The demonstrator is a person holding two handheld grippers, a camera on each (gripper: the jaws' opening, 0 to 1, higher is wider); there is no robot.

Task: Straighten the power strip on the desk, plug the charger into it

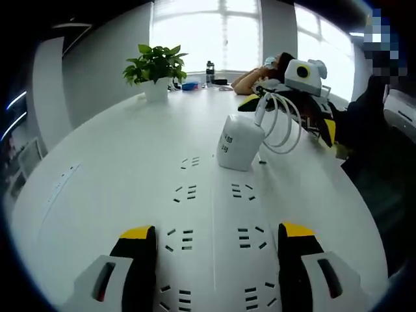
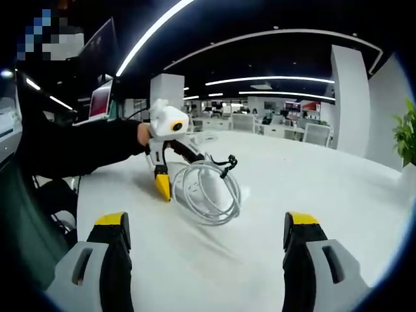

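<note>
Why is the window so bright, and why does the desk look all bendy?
In the left gripper view the window behind the plant is blown out to white by daylight, and the fisheye lens bows the desk. In the right gripper view the ceiling is dark, and its light strips curve the same way.

A white plastic power strip (image 1: 214, 240) with dark slot patterns lies between yellow-tipped black jaws; ahead stands a white block charger (image 1: 238, 142) with dark lettering and a white coiled cable (image 2: 208, 193).
</note>
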